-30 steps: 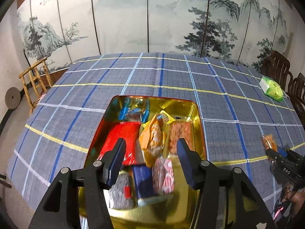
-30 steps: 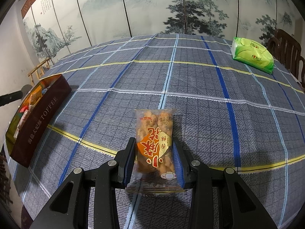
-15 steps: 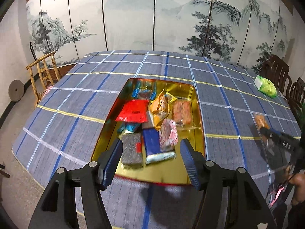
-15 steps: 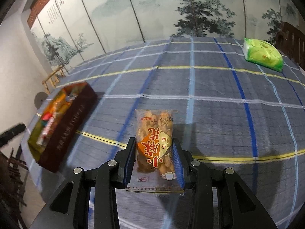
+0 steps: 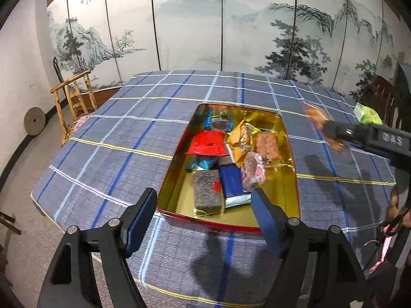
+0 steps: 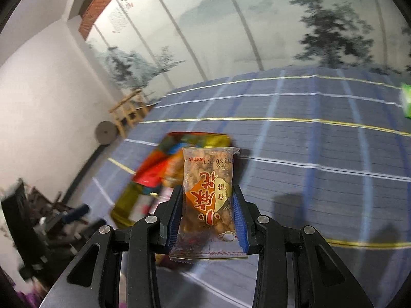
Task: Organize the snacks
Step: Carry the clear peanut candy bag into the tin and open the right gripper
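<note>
A gold tin with a red rim (image 5: 290, 138) sits on the blue plaid tablecloth and holds several wrapped snacks, among them a red packet (image 5: 209, 142) and a blue bar (image 5: 232, 181). My left gripper (image 5: 204, 209) is open and empty, raised above the tin's near edge. My right gripper (image 6: 208, 202) is shut on a clear orange snack packet (image 6: 209, 192), held in the air over the blurred tin (image 6: 128, 205). In the left wrist view the right gripper (image 5: 331, 131) and its packet (image 5: 317, 116) hover right of the tin.
A green tissue pack (image 5: 367, 114) lies at the table's far right, also in the right wrist view (image 6: 405, 100). Wooden chairs stand at the left (image 5: 74, 97) and far right (image 5: 385, 100). A painted folding screen backs the table.
My left gripper has pulled back and up from the tin, still open. My right gripper has lifted the orange packet off the cloth and swung left toward the tin.
</note>
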Demonstrator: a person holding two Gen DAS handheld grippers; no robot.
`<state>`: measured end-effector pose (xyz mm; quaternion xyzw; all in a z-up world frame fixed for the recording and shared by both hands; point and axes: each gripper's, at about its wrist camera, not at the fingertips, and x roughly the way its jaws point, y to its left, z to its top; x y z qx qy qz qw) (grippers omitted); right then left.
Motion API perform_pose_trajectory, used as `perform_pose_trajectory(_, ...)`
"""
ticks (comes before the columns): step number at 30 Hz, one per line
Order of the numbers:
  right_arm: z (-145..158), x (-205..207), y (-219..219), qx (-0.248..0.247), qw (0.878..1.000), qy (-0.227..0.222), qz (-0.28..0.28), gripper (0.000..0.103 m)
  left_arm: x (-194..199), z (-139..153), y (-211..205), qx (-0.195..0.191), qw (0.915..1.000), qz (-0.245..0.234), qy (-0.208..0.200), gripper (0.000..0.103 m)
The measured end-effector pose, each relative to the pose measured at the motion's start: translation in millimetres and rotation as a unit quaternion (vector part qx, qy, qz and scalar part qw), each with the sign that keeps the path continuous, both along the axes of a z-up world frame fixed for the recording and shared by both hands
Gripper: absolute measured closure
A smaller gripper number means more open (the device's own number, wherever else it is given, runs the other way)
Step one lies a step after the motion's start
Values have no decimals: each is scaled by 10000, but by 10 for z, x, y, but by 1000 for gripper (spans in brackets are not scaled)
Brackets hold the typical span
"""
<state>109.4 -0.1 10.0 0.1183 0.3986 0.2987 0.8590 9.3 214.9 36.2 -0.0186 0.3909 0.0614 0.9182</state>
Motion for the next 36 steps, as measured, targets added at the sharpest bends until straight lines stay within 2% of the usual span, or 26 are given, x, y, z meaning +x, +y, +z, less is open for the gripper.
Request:
perform_pose_trajectory(4,-53,109,372,-16,9998,92,195,65,-36,16,57,44,9999,37,-82,23)
perform_pose_trajectory(11,-224,256,659,-82,9993,307,211,65,-55,39,77,245,9995,12,-200,19)
perform_pose_trajectory(15,-310,335,726,-101,9988,440,191,65,-46,31,64,299,9993,-31,-231,14)
perform_pose_trajectory(22,-385,390,827,-178,9982,542,197,65,-29,28,52,398,9988,-32,-284,11)
perform_pose_trajectory(36,-432,398,875,-223,9981,539,186,64,-28,21,56,426,9987,-14,-290,10)
